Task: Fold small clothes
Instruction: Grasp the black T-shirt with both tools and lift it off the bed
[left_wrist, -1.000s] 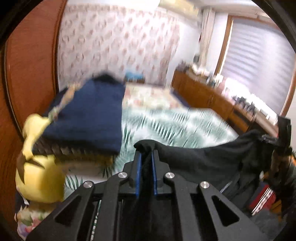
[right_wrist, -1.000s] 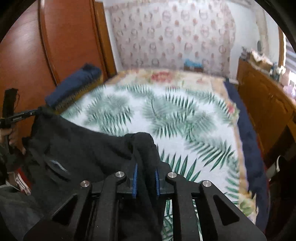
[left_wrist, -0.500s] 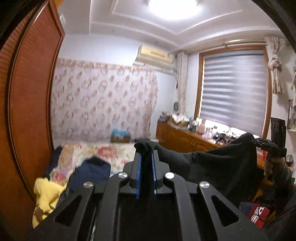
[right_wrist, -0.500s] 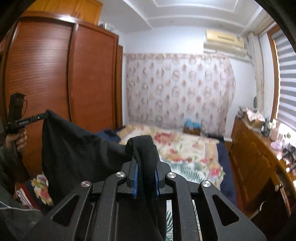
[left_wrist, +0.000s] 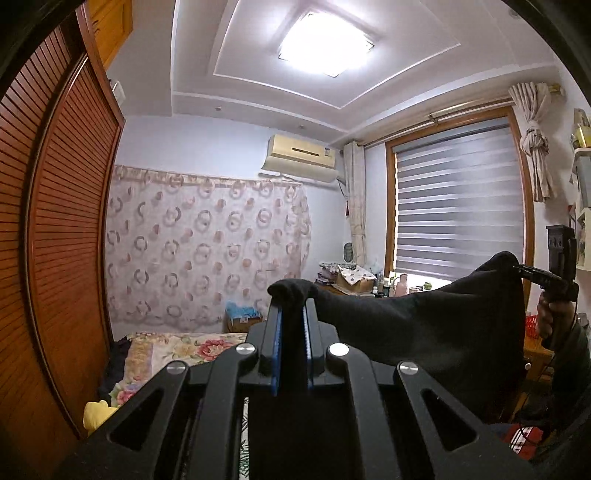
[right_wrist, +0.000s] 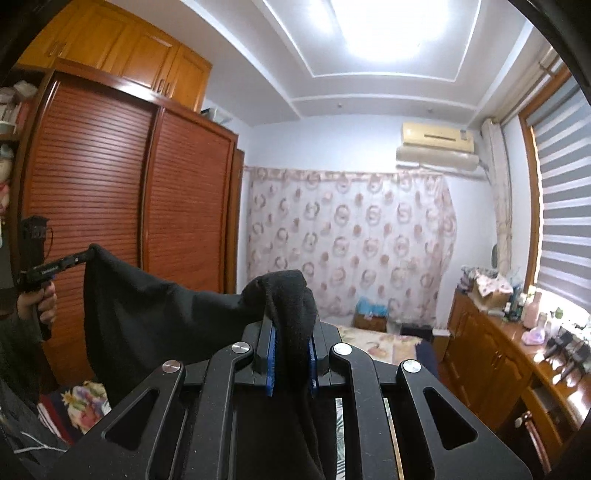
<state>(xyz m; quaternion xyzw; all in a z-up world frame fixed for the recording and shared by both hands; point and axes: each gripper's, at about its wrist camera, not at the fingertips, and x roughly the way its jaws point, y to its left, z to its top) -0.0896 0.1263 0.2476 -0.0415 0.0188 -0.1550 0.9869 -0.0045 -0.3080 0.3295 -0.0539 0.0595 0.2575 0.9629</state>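
Now, near to far:
Left gripper: black two-finger tool with blue ribbed pads, clenched on a bunched corner of the black soft knit garment; a knob of cloth pokes out above the fingertips.
Right gripper: same build, clamped on the opposite corner, where a thicker wad of fabric folds over the blue pads.
Garment position: held in the air, stretched between both tools, upper edge sagging in a shallow curve, the rest hanging loose below.
Texture: matte, fleecy, no print visible.
Change from a second ago: both tools have come up with the cloth; the green palm-leaf bedspread that filled the views then has dropped out of the left view, while the right view keeps a sliver between the gripper arms, and ceiling and walls fill both views.
Hands: a hand grips the left tool's handle at the edge of the right view.
Bed: floral quilt, low in frame.
Wardrobe: reddish-brown louvred wooden doors, lighter wood cupboards on top.
Far wall: pale ring-patterned sheer curtain, cream air conditioner above it.
Window: grey striped blind in a wooden frame.
Ceiling: square glowing lamp.
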